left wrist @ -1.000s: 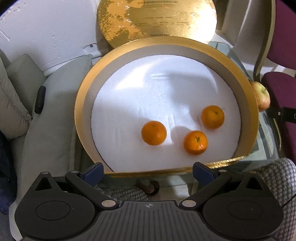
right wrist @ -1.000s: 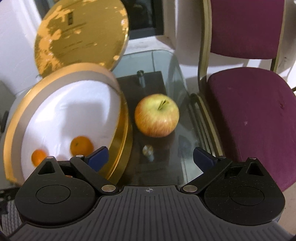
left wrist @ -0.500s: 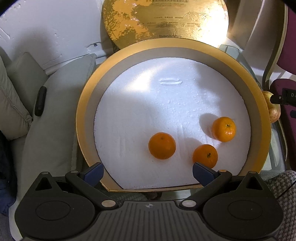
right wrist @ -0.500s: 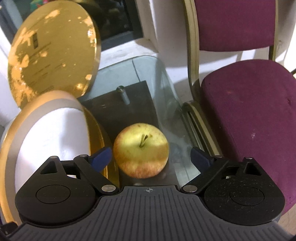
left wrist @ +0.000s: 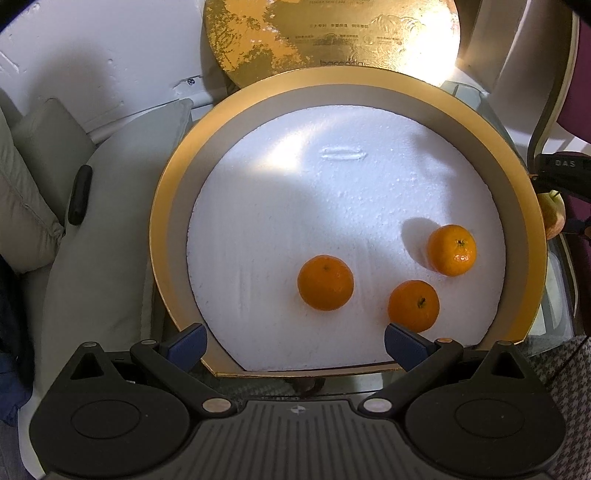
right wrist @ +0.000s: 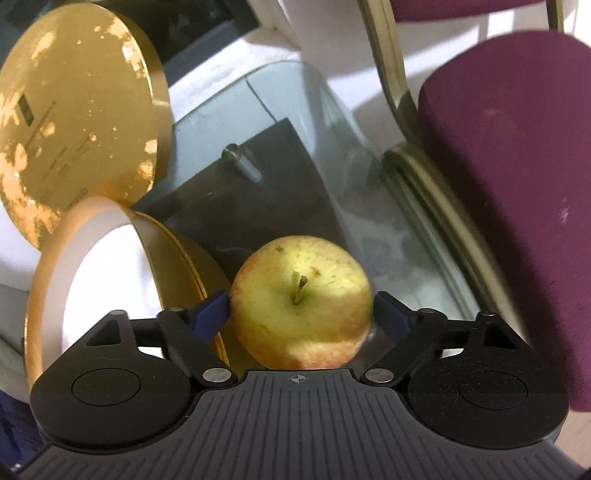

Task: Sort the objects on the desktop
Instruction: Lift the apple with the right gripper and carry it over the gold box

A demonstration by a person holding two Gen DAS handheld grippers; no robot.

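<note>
A round gold box with a white foam floor holds three oranges. My left gripper is open and empty above the box's near rim. A yellow-red apple stands on the glass table just right of the box. My right gripper is around the apple, its blue pads at both sides of it; the jaws are still wide. The apple's edge shows in the left wrist view, behind the right gripper's body.
The gold lid leans upright behind the box; it also shows in the right wrist view. A purple chair stands close on the right of the table. Grey cushions lie on the left.
My right gripper has moved forward and down until the apple sits between its fingers. My left gripper has moved forward over the box's near rim.
</note>
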